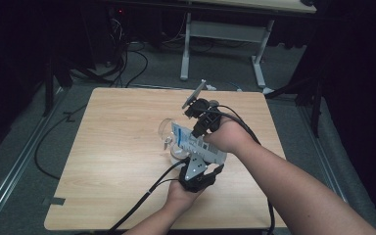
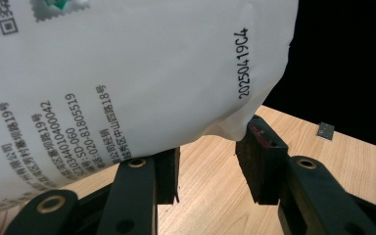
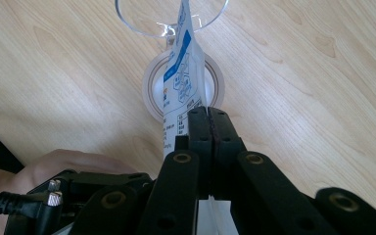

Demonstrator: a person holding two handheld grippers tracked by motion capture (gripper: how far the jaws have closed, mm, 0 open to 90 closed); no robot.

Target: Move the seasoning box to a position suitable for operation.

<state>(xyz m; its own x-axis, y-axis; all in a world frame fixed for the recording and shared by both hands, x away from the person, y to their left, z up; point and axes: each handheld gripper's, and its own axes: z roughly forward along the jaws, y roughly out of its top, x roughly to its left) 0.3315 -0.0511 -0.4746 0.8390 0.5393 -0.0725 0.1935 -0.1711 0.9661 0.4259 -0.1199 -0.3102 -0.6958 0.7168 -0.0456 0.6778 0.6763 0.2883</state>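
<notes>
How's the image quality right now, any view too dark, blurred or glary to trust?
High view: table lit, surroundings nearly black, packet print unreadable. Left gripper view: white packet bright, print sharp, background black. Right gripper view: evenly lit, jaws soft up close, wine glass rim shows small glints.

The white printed pouch (image 2: 127,73) hangs above the left gripper's (image 2: 206,161) parted jaws.

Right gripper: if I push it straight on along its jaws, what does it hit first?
The right gripper, already shut on the white pouch, points down over the clear glass. It would probably meet the glass rim first, then the table; depth is unclear.
</notes>
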